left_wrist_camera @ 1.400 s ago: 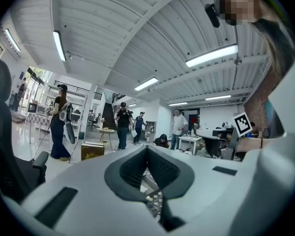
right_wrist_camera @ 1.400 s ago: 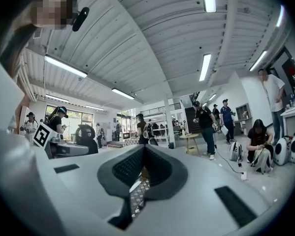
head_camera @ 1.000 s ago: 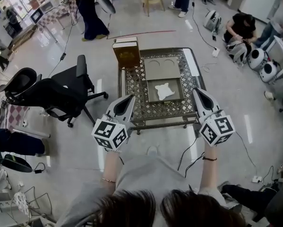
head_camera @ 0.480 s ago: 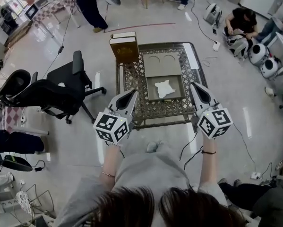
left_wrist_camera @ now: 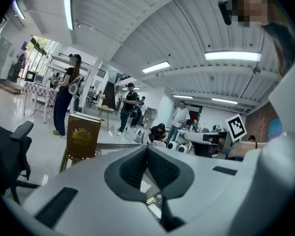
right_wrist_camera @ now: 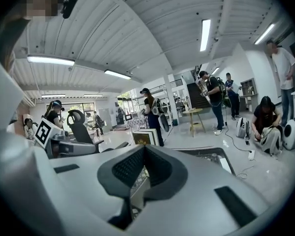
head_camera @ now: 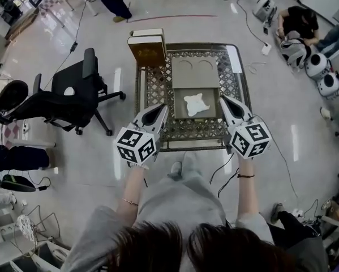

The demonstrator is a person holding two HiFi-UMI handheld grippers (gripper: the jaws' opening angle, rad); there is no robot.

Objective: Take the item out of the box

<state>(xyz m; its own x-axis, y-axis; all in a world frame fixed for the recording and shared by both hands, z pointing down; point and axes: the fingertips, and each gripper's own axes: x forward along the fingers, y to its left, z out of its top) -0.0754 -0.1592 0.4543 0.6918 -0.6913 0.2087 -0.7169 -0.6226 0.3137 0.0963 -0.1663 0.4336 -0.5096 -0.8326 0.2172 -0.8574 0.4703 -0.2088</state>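
A shallow grey-brown box [head_camera: 179,107] lies open on the lattice-topped table [head_camera: 158,84]. Its lid [head_camera: 195,72] is folded back on the far side. A white, star-like item [head_camera: 196,103] rests flat inside the box. My left gripper [head_camera: 162,107] hovers over the table's near edge just left of the box, its jaws shut and empty. My right gripper [head_camera: 223,100] mirrors it just right of the box, also shut with nothing held. In the left gripper view the left gripper [left_wrist_camera: 147,147] has its tips meeting. In the right gripper view the right gripper [right_wrist_camera: 144,147] looks the same.
A brown case with gold print [head_camera: 148,50] stands upright at the table's far left corner. A white strip [head_camera: 235,61] lies along the right edge. A black office chair [head_camera: 73,92] sits left of the table. People and white robots [head_camera: 319,75] occupy the floor to the right, with cables near my feet.
Both grippers have come forward to the table's near edge and now flank the box. The view has closed in on the table. Both pairs of jaws stayed shut.
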